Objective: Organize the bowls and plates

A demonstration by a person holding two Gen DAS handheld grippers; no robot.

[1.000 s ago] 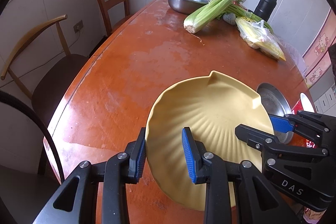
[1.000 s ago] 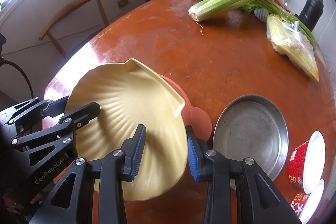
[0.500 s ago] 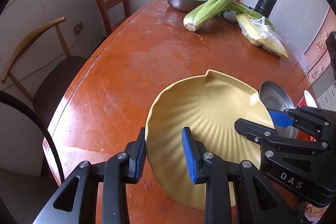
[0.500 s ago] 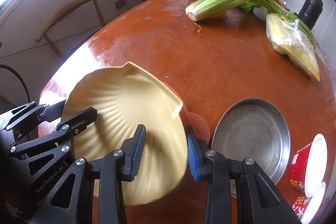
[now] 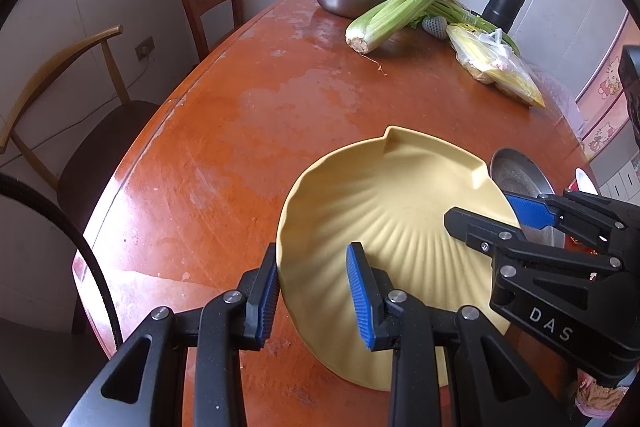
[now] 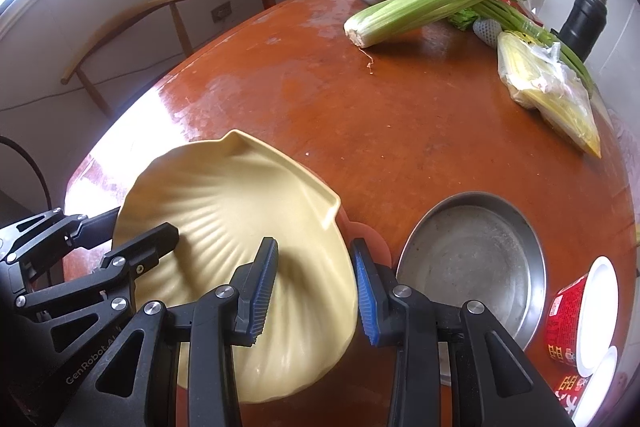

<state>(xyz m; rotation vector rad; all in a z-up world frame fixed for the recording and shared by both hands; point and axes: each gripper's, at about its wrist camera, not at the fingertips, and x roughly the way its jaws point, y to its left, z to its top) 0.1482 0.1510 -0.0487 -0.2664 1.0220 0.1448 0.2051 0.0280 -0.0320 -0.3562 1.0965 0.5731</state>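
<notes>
above the orange table (image 5: 248, 131) my left gripper (image 5: 312, 291) and right gripper (image 6: 314, 287) each pinch opposite rims of the yellow shell plate (image 5: 384, 211) — held tilted over a red plate (image 6: 366, 239) — uneven pull could slip it.

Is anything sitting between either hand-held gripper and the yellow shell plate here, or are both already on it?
Nothing visible stands between. The left hand-held gripper is clamped on the near-left rim of the yellow shell plate, and the right hand-held gripper is clamped on its opposite rim. The steel pan lies off to the side, apart.
</notes>
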